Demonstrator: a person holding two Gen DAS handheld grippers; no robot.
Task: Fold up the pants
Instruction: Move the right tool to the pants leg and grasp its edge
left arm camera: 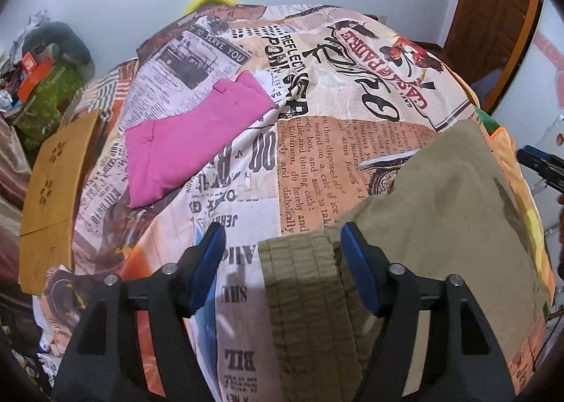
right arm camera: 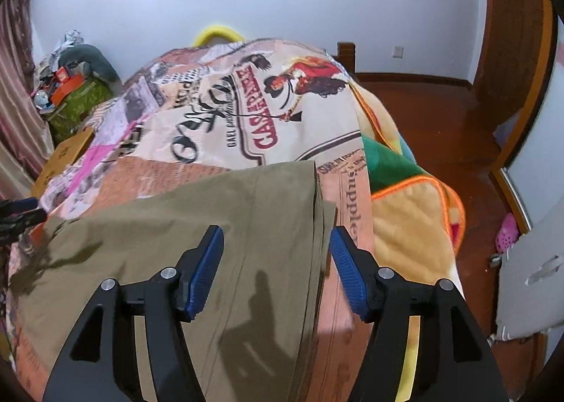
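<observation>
Olive-khaki pants (left arm camera: 440,211) lie spread on the printed bedspread (left arm camera: 246,162). Their ribbed elastic waistband (left arm camera: 303,292) sits between the fingers of my left gripper (left arm camera: 283,236), which is open above it. In the right wrist view the pants (right arm camera: 211,226) fill the lower middle, with the leg hem edge (right arm camera: 317,226) running down between my fingers. My right gripper (right arm camera: 276,238) is open just above that hem end. The right gripper's tip shows at the far right of the left wrist view (left arm camera: 539,169).
A folded pink garment (left arm camera: 190,134) lies on the bed to the far left. A cardboard box (left arm camera: 53,187) stands off the bed's left side. A yellow-orange blanket (right arm camera: 412,218) hangs at the bed's right edge above the wooden floor (right arm camera: 440,127). Clutter (right arm camera: 70,85) sits back left.
</observation>
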